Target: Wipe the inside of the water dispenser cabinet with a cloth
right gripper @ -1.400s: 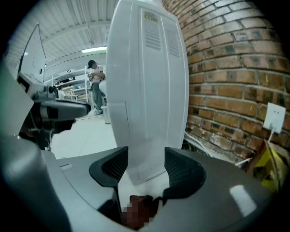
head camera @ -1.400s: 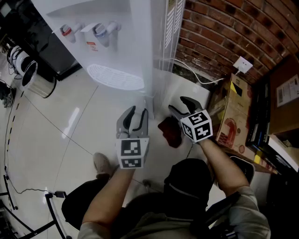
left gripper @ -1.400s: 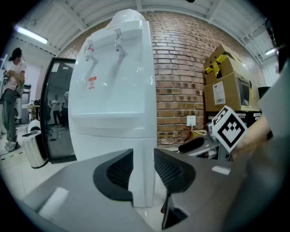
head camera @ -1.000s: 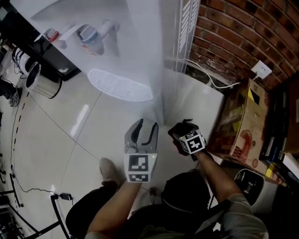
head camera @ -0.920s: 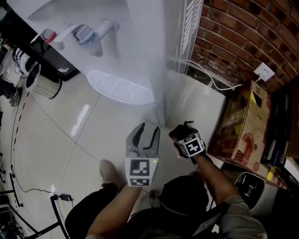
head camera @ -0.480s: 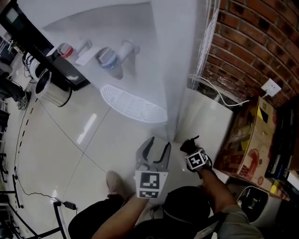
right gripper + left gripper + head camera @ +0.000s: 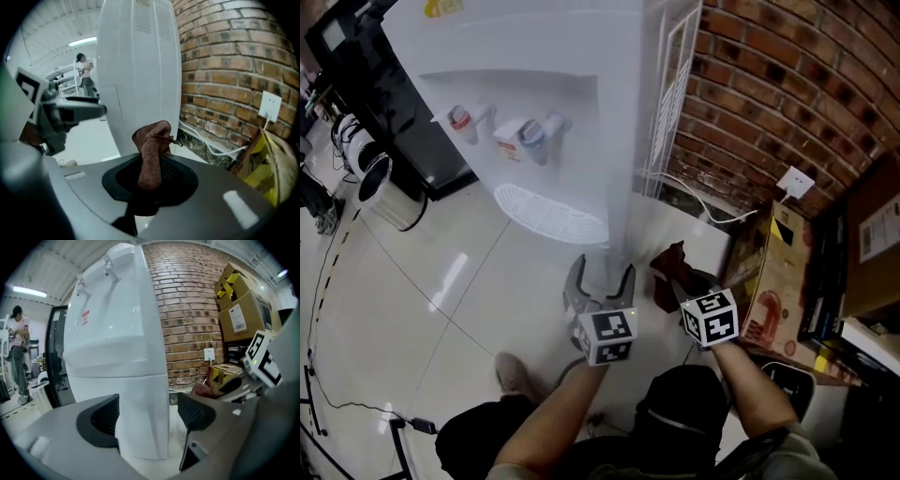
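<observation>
Cloth [image 7: 152,145], brown-red and bunched into a long roll, sticks out of the right claw [image 7: 151,180], whose jaws are closing on its lower end. Its long axis runs along the claw, and its free tip curls toward the brick wall [image 7: 225,70]. Just ahead stands the white water dispenser [image 7: 553,112], its lower corner facing the left claw [image 7: 149,404], whose jaws are opening wide with nothing gripped, while a cardboard box [image 7: 773,272] and a white cable [image 7: 698,202] crowd the floor beside it.

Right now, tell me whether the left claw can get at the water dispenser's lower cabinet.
Probably yes. The left claw, jaws opening and gripping nothing, points at the lower cabinet ahead; only bare floor lies between. The right claw, closing on the cloth, sits aside.
</observation>
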The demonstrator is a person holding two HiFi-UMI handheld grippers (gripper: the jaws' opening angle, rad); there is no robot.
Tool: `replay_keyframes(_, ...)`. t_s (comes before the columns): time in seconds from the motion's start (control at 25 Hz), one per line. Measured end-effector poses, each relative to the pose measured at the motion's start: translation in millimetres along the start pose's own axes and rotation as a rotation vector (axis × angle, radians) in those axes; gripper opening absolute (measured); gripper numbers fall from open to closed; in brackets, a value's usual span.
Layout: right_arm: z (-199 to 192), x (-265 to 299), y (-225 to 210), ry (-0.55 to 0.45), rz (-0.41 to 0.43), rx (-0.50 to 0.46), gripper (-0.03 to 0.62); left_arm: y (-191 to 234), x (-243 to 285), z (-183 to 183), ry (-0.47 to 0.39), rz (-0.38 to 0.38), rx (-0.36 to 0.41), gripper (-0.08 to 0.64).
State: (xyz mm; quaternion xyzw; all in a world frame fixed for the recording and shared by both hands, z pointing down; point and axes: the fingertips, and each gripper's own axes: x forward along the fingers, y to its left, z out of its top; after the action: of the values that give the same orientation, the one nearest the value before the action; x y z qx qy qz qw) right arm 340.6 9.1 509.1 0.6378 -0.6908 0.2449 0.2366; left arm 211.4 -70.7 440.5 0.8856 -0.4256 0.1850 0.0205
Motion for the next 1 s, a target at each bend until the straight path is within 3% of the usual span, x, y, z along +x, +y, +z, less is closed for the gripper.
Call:
replay_keyframes(0.24, 53, -51, 27, -0.146, 0.034, -0.031, 0.087, 8, 16, -2, 0.016, 0.060, -0.014, 0.376)
replay_keyframes(0.48, 76, -75, 50, -0.216, 0.066, -0.056, 0.087, 11, 12, -4, 0.053, 0.039, 0.002, 0.376)
replay_keyframes(0.76, 114, -101, 78, -0.295, 0.112, -0.109, 0.087, 29, -39, -25, 0.108, -0.012, 0.057, 0.356)
replay_keyframes(1.0, 159, -124, 139, -0.361, 0.237, -0.213, 0.087, 70, -93, -50, 0.169, -0.011, 0.076, 0.357)
